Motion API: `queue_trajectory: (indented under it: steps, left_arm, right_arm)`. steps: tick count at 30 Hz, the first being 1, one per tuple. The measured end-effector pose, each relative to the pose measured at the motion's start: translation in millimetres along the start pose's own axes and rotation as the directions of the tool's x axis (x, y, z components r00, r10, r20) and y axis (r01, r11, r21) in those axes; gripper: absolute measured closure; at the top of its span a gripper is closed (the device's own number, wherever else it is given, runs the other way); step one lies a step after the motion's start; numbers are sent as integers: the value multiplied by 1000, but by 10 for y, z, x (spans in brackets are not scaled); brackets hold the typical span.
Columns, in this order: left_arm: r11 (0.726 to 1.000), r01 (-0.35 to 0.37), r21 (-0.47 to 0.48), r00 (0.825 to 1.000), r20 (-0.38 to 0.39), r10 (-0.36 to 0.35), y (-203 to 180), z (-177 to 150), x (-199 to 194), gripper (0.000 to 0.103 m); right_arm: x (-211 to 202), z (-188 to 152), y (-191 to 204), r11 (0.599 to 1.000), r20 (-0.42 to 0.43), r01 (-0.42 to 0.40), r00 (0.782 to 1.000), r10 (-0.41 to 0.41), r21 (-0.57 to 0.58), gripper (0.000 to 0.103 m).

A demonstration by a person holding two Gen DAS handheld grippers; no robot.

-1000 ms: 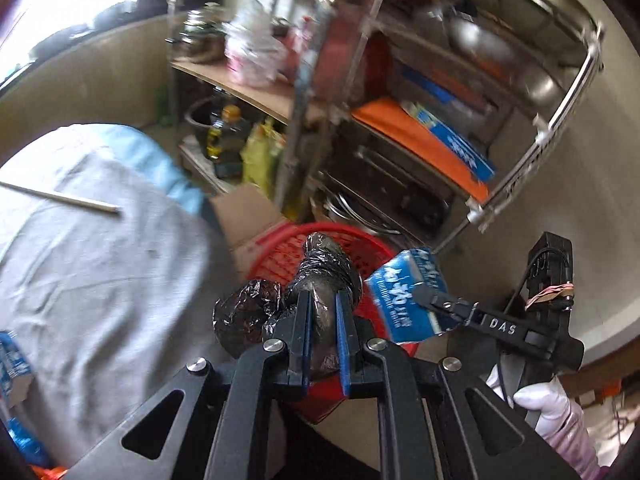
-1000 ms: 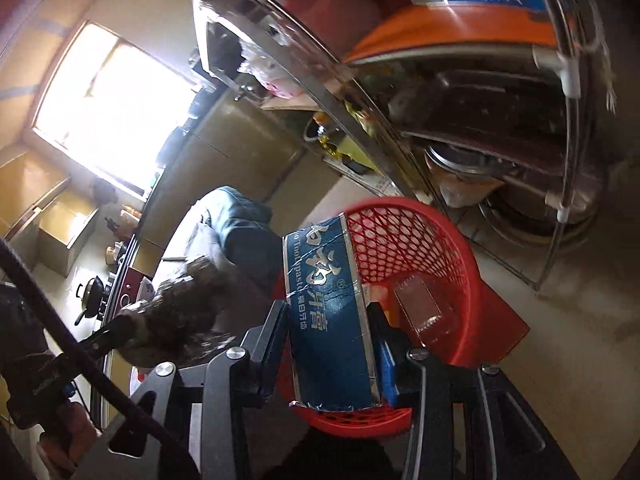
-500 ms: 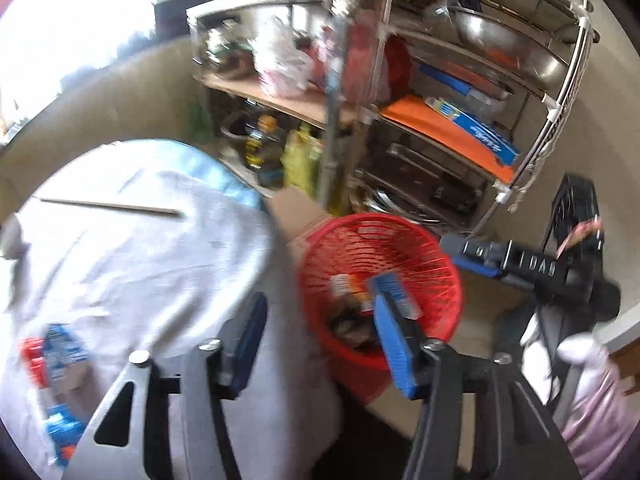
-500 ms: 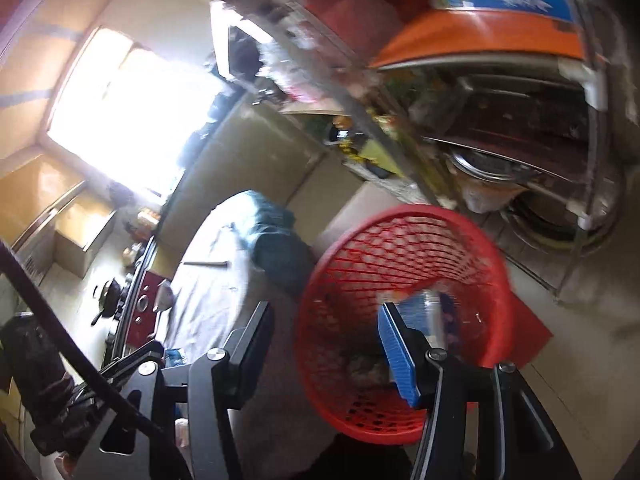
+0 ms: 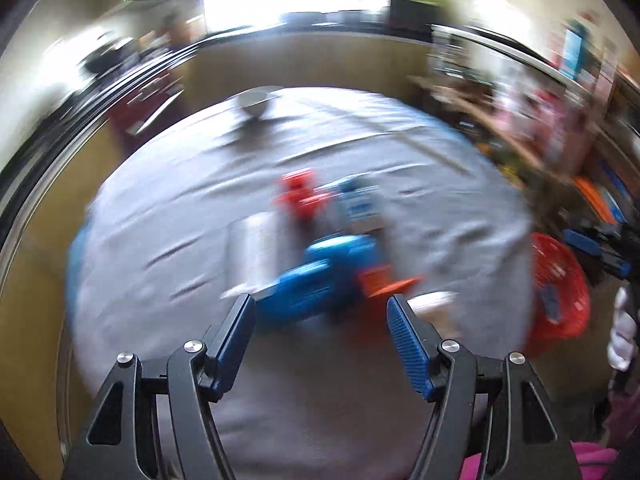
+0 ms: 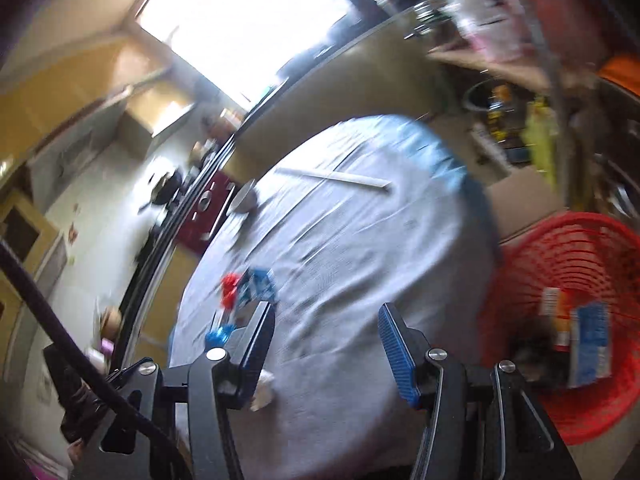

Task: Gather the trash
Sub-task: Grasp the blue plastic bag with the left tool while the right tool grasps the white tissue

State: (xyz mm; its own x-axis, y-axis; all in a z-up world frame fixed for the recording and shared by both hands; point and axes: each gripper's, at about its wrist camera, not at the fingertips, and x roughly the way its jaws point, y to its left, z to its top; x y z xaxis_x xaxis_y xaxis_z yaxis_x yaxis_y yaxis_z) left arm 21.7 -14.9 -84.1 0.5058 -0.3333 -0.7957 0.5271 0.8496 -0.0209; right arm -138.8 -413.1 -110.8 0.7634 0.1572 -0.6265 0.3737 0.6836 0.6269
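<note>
Blue wrapper (image 5: 320, 276) lies just ahead of the left gripper (image 5: 320, 340).
Both jaws wide, empty; right gripper (image 6: 326, 344) farther off, wrapper's axis slanting across the left fingers (image 5: 236, 332).

I see a pale grey cloth-covered round table (image 5: 168, 216) ahead of my left gripper's ribbed blue pads (image 5: 404, 336), blurred blue and red wrappers (image 5: 320, 276) beyond them, a red mesh plastic basket (image 6: 560, 264) rightward.
</note>
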Motion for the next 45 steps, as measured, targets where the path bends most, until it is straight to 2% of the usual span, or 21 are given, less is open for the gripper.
queue_trajectory:
  steps: [3,6,12,17,19,22,28,35,39,41,45]
  left_arm:
    - [990,-65,-128,998,-18,63,519,-140,20,34]
    - [978,-64,-199,998,-7,64,778,-213,35,34]
    - [982,-40,-186,999,21,44,875,-218,102,34]
    - [984,-13,-179,1000,4,14,845,-283,154,34]
    - [985,-5,-175,1000,3,6,839,-302,154,34]
    - [987,-3,-159,1000,-1,3,818,-324,180,34]
    - [986,7,-165,1000,-20,-10,812,-327,263,34]
    - [987,7,-163,999,-42,-14,803,-357,308,34]
    - [986,12,-166,998,-51,-21,782,-367,322,34]
    - [987,15,-160,998,-51,-24,749,-360,314,34]
    - [989,53,-137,998,-36,-59,666,-237,321,34]
  right_arm:
    - [311,-75,283,998,-77,-26,997,22,-50,45]
    - [605,-174,544,994,-152,-54,988,38,-99,45]
    - [1261,-512,933,983,-329,-108,943,53,-150,45]
    - [1629,-708,895,987,-420,-88,907,25,-131,45]
    - [1685,-731,898,988,-428,-70,904,4,-138,45]
    - [1646,-702,941,986,-411,-80,912,13,-146,45]
    - [1531,-635,1245,948,-354,-82,935,-33,-306,45]
    - [1671,-731,1045,969,-405,-78,914,-25,-234,45]
    - [1771,-839,1014,966,-416,-52,907,-60,-253,47]
    - [1762,-853,1022,963,-399,-53,915,-59,-265,55]
    - [1690,-813,957,968,-356,-31,932,-62,-249,57]
